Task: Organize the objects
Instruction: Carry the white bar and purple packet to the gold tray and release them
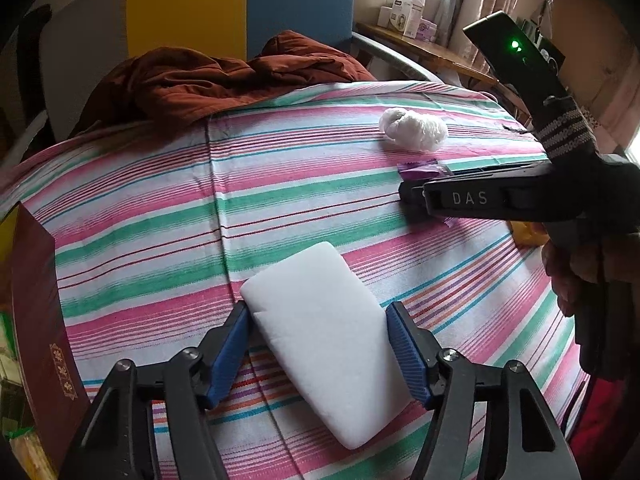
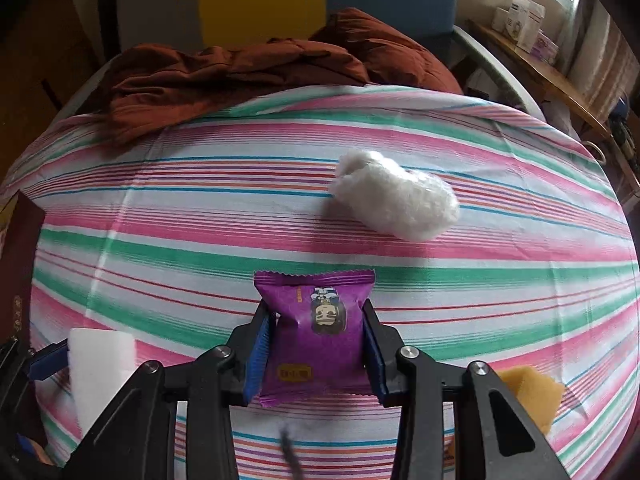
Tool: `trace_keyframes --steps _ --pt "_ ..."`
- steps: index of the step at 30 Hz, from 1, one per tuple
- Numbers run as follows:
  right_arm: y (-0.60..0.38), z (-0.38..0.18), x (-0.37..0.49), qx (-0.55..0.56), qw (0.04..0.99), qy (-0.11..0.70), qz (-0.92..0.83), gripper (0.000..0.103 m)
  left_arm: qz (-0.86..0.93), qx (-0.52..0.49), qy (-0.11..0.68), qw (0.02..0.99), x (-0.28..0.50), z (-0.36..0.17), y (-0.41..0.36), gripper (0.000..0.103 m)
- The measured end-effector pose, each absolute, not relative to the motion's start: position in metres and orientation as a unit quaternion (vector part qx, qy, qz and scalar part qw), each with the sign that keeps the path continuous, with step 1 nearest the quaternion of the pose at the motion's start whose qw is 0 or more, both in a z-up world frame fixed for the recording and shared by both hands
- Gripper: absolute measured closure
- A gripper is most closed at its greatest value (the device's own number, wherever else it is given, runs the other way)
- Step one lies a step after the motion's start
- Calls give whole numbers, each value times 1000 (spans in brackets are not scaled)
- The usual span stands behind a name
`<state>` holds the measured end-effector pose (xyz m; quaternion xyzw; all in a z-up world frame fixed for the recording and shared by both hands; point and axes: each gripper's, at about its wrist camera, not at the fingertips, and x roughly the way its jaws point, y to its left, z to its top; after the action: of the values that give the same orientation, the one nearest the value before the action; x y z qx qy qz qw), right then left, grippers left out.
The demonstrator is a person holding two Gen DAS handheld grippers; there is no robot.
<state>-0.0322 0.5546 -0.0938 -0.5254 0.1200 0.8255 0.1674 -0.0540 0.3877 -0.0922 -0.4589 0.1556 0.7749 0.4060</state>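
Observation:
My left gripper [image 1: 318,314] is shut on a white foam block [image 1: 320,332] that lies on the striped cloth [image 1: 160,208]; the block also shows in the right wrist view [image 2: 100,364]. My right gripper [image 2: 316,314] is shut on a purple snack packet [image 2: 318,328] just above the cloth [image 2: 160,220]. The right gripper appears in the left wrist view [image 1: 412,196] with the packet's purple edge [image 1: 420,170] showing. A crumpled white bag [image 1: 414,128] [image 2: 396,200] lies farther back on the right.
A rust-brown jacket [image 1: 208,80] [image 2: 240,68] lies at the far edge. A dark red box [image 1: 44,320] stands at the left edge. A yellow sponge [image 2: 528,396] lies at the near right. A wooden shelf with boxes [image 1: 408,16] stands beyond the surface.

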Motion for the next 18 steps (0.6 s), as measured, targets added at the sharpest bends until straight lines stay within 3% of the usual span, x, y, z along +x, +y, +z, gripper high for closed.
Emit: trace_keyframes --steps 18 --pt "504 -89 -46 -518 78 87 847 62 822 -376 148 401 -24 -31 338 34"
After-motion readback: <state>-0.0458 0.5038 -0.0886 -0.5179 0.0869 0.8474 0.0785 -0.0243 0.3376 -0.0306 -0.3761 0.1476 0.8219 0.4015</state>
